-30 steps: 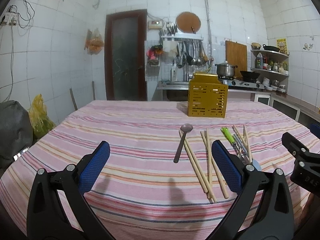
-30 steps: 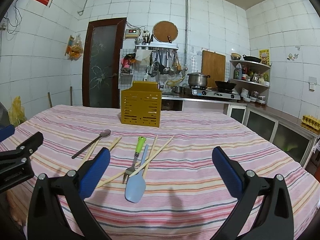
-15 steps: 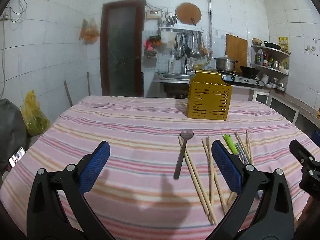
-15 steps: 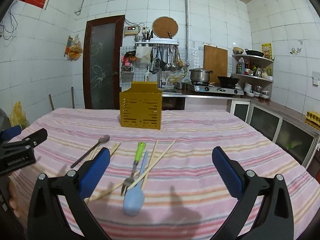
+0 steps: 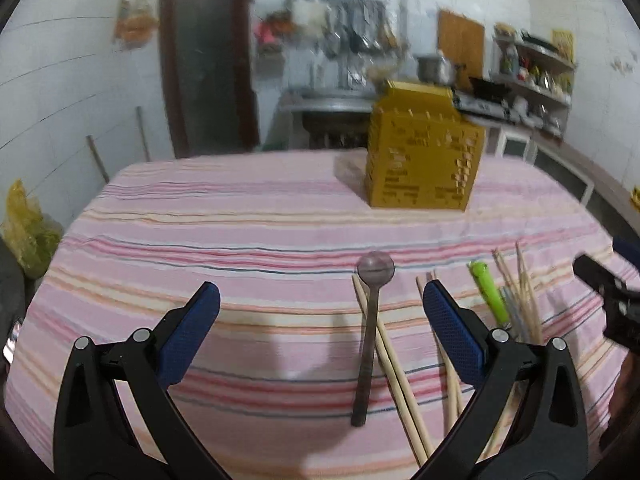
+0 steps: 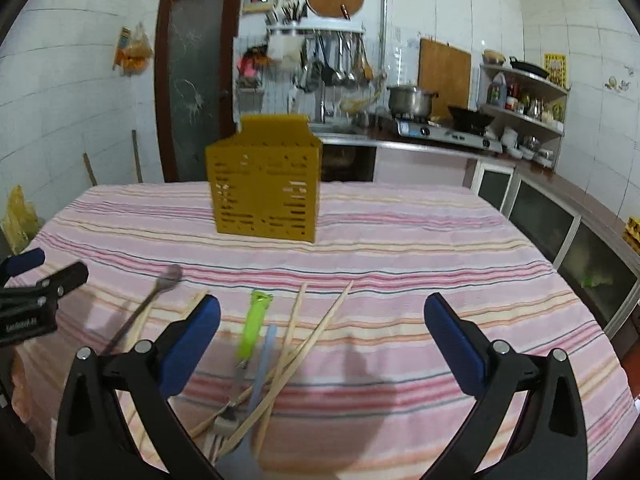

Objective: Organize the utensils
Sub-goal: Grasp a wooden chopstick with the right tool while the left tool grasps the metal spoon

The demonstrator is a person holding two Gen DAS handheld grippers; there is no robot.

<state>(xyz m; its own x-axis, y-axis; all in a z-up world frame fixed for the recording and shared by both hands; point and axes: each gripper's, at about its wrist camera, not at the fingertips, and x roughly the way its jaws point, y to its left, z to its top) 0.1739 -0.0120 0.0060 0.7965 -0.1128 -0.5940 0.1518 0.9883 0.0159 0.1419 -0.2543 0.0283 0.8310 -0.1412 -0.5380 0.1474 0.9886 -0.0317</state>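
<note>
Left wrist: spoon (image 5: pixel 370 328) between open hand-held gripper (image 5: pixel 320 312) fingers

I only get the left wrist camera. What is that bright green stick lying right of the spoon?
Observer: It is the handle of a fork. The right wrist view shows its metal end pointing back toward the right gripper.
Operator: Is that other gripper holding anything?
Observer: No. It is open, with nothing between its fingers.
Operator: Is anything else in that pile?
Observer: A pale blue utensil lies beside the fork, and chopsticks cross over it.
</note>
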